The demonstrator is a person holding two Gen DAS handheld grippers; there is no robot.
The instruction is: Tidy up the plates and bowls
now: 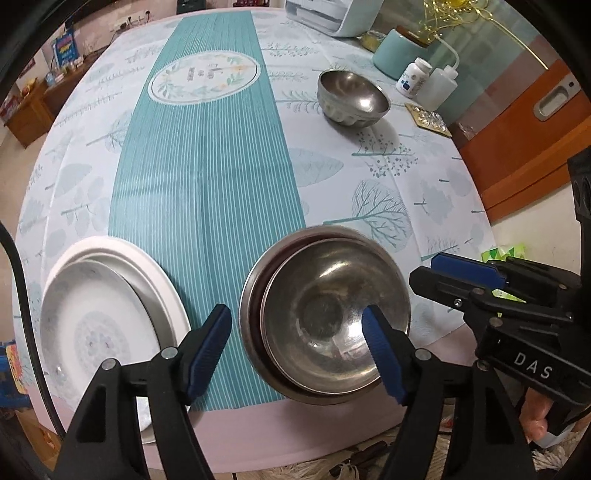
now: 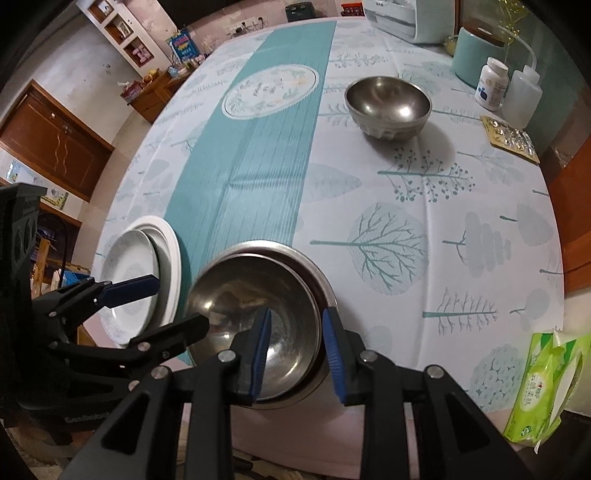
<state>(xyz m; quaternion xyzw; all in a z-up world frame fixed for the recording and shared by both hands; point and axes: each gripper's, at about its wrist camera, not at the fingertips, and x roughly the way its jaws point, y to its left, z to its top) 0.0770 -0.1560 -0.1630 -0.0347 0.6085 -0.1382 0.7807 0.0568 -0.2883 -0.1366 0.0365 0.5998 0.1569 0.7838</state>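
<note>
Steel bowls are nested in a stack (image 1: 325,325) at the table's near edge, also in the right wrist view (image 2: 258,317). A stack of white plates (image 1: 107,325) lies to its left (image 2: 140,273). A single steel bowl (image 1: 352,98) stands far right (image 2: 388,107). My left gripper (image 1: 297,350) is open, its right finger over the nested bowls, its left finger over the runner. My right gripper (image 2: 297,354) is open, its jaws standing either side of the stack's near right rim without touching. It shows in the left wrist view (image 1: 465,273).
A teal jar (image 2: 480,55), a pill bottle (image 2: 489,85), a squeeze bottle (image 2: 521,96) and blister packs (image 2: 509,138) stand at the far right. A white appliance (image 2: 399,18) is at the back. A green tissue pack (image 2: 546,387) lies near right.
</note>
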